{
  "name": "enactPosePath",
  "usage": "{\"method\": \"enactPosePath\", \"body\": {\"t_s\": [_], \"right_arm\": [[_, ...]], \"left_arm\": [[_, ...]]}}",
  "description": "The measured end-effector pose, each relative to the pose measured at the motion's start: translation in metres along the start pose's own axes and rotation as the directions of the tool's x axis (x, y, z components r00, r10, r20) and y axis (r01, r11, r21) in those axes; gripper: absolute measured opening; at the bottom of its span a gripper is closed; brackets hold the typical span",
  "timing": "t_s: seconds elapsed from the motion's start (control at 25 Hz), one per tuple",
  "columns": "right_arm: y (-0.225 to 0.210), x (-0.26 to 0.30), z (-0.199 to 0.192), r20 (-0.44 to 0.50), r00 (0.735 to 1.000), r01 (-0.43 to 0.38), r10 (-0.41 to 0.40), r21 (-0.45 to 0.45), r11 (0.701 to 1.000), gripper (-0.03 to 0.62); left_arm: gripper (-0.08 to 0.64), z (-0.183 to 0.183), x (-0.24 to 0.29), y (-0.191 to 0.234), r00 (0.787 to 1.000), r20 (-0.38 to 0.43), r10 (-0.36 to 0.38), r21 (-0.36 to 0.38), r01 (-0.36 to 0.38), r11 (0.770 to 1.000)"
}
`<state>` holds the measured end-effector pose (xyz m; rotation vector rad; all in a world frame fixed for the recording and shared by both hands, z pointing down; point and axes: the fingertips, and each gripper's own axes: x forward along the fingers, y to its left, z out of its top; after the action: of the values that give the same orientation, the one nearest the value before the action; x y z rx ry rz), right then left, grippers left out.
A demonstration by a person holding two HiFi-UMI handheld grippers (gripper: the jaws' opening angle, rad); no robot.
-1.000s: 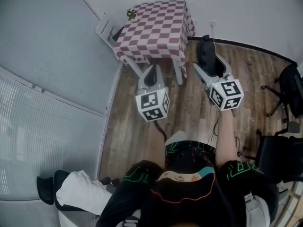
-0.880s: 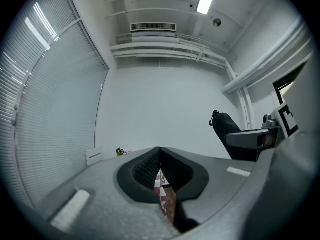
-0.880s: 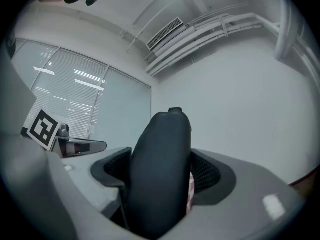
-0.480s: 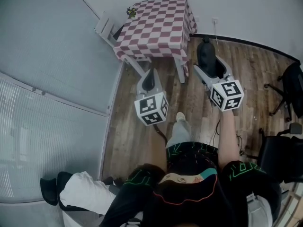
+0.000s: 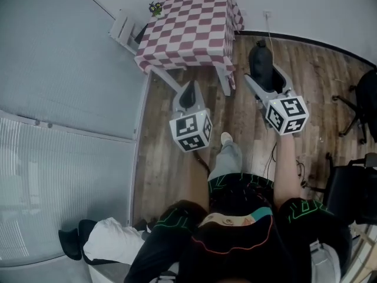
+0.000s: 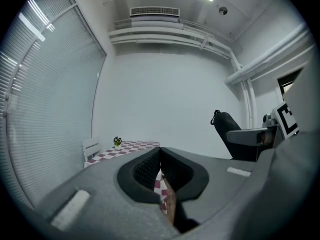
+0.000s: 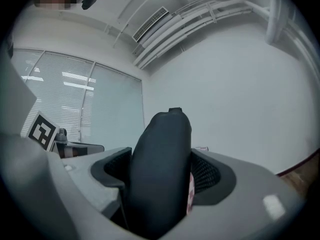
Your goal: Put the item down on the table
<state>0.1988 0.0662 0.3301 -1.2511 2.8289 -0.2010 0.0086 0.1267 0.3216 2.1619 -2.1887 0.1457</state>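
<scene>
Two grippers are held above the wood floor [image 5: 241,122], short of the checkered table [image 5: 188,22].
The left gripper [image 5: 187,94] has its jaws pressed together on nothing. Only its own view shows a sliver of tablecloth past the pads. The right gripper [image 5: 264,76] pinches the black item [image 7: 162,169], which is aloft and not on the table. Its own view shows the grip, but the item's lower end is cut off.
</scene>
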Motion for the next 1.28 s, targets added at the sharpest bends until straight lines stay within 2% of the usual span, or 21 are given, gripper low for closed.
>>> {"method": "enactPosePath", "body": {"t_s": [0.32, 0.72, 0.96, 1.28], "right_arm": [[-0.054, 0.043, -0.024, -0.051, 0.996, 0.080, -0.076, 0.071, 0.994, 0.371], [-0.054, 0.126, -0.060, -0.131, 0.991, 0.058, -0.041, 0.128, 0.990, 0.371], [-0.046, 0.171, -0.068, -0.177, 0.984, 0.046, -0.028, 0.099, 0.994, 0.371], [-0.032, 0.228, -0.044, -0.227, 0.974, -0.010, 0.008, -0.005, 1.000, 0.371]], "left_arm": [[0.009, -0.030, 0.063, 0.008, 0.994, -0.099, -0.039, -0.017, 0.038, 0.999], [0.009, -0.057, 0.127, 0.040, 0.981, -0.188, -0.053, -0.024, 0.050, 0.998], [0.009, -0.067, 0.155, 0.073, 0.977, -0.207, -0.054, -0.046, 0.046, 0.998], [0.009, -0.059, 0.198, 0.100, 0.983, -0.174, -0.052, -0.133, 0.029, 0.991]]}}
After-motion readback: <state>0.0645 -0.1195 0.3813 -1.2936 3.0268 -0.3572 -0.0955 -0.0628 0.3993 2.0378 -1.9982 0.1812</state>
